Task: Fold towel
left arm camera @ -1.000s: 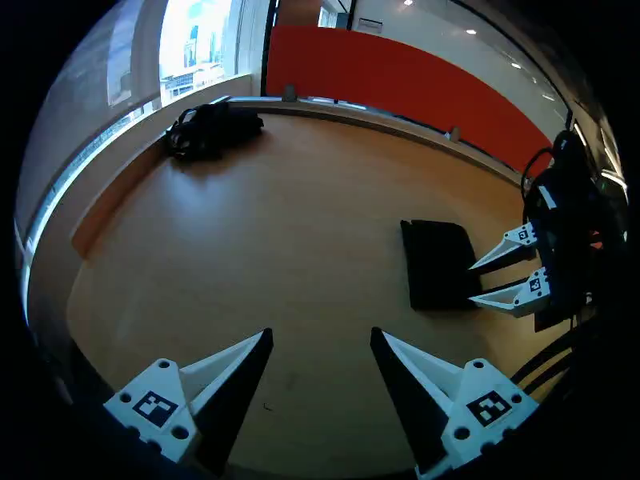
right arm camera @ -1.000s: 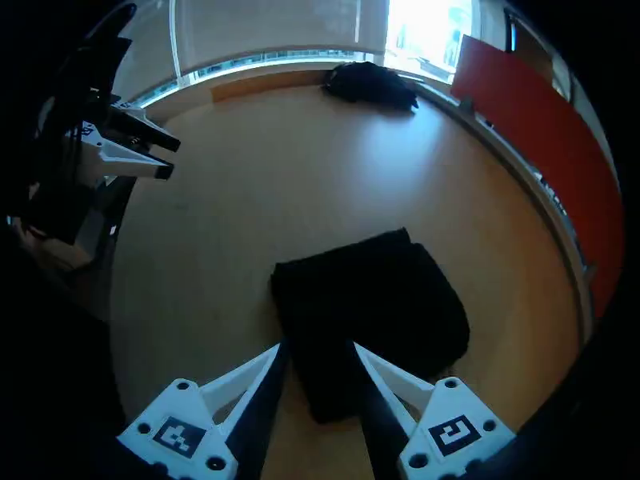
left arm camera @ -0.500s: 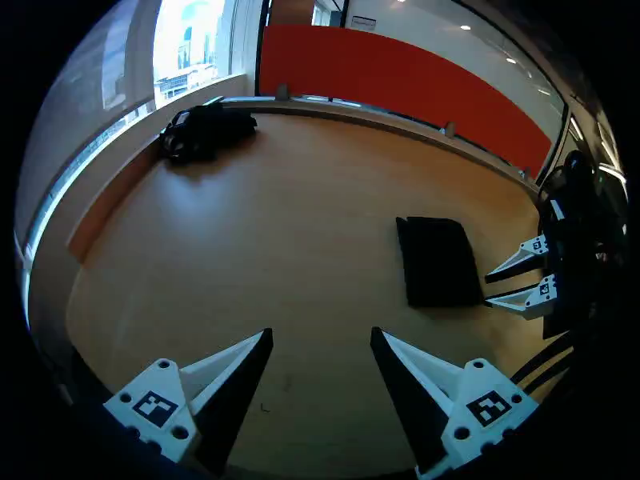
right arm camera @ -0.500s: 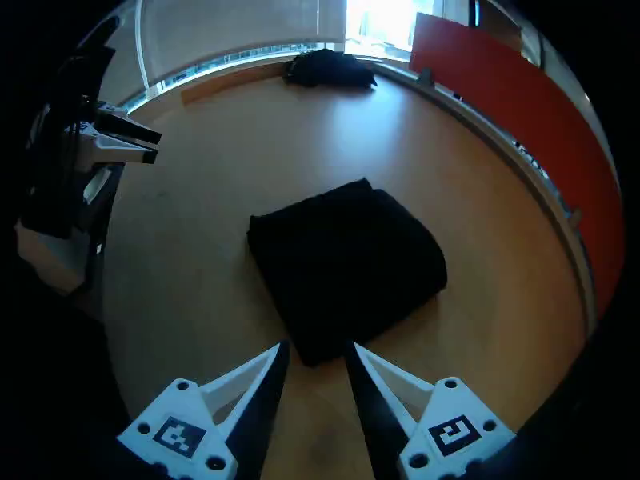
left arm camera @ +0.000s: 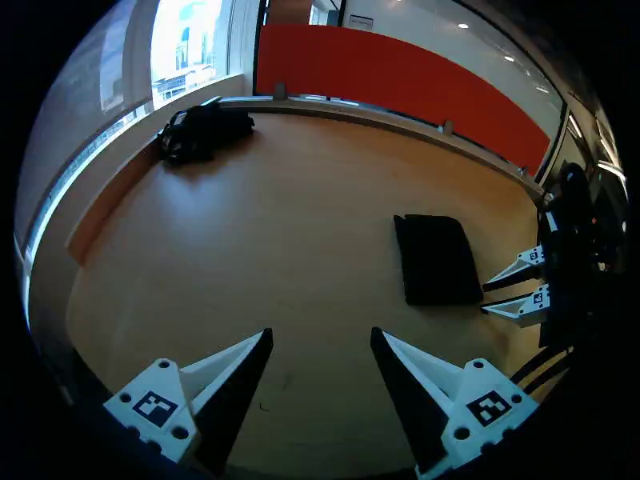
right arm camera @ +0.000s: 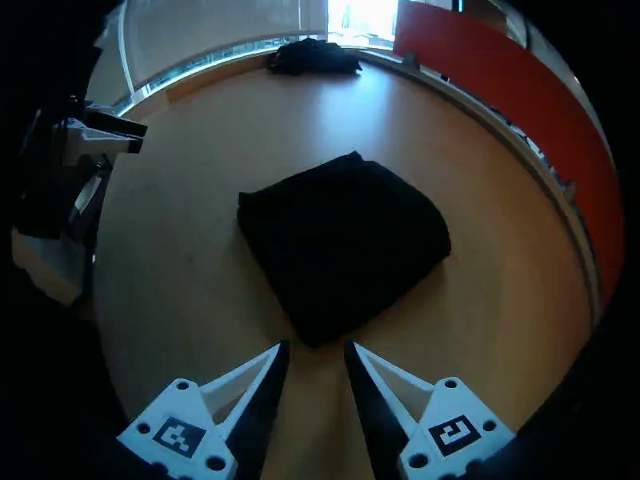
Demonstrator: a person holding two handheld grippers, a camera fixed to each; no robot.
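The towel (right arm camera: 344,244), black and folded into a compact, thick rectangle, lies flat on the wooden surface (right arm camera: 184,272); in the right gripper view it sits in the middle with one corner pointing at the camera, and in the left gripper view it lies to the right (left arm camera: 434,258), well off from the centre. The right gripper (right arm camera: 316,348) is just short of that near corner, its two white fingers apart with a narrow gap between them and nothing held; from the left gripper view the same gripper (left arm camera: 485,298) is at the towel's right edge, near it but apart from it, with a dark handle and cables behind. The left gripper (left arm camera: 320,332) is spread wide over bare wood, well apart from the towel, and empty; it also appears at the far left of the right gripper view (right arm camera: 141,138), its fingers apart there too. At the far end of the surface, by the bright window (left arm camera: 188,48), lies a black bag (left arm camera: 204,132), and a red partition (left arm camera: 400,76) runs along the surface's far right edge.
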